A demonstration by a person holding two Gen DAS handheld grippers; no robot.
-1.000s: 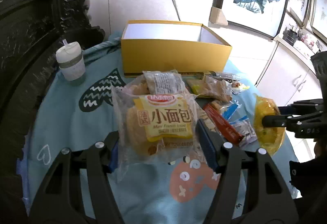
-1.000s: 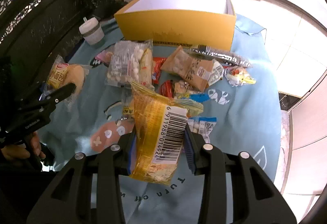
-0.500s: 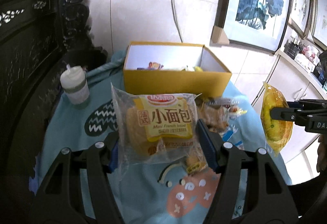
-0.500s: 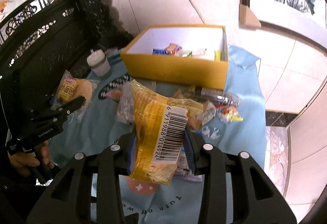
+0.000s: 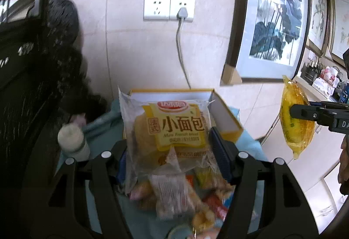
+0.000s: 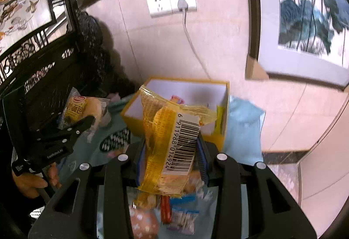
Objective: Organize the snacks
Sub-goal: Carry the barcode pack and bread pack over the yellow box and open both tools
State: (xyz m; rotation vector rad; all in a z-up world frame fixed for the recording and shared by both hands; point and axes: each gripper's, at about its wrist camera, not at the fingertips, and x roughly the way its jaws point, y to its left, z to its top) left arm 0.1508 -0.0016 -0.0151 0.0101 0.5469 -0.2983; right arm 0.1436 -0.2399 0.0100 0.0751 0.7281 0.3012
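You are looking at a yellow cardboard box [image 5: 226, 118] showing a matt outside and smooth white paper lining. In front of it, a bread packet [image 5: 172, 130] of clear, glossy, crinkled plastic film is catching light. Right of the box, a yellow snack bag [image 5: 296, 121] is shining like slick film; its barcode label [image 6: 183, 145] is looking like flat white paper. Under the box, soft matt blue cloth [image 6: 242, 127] is lying wrinkled. Behind the box, wall tiles [image 5: 141, 53] are gleaming smooth. Left of it, carved dark wood [image 6: 43, 58] is looking polished.
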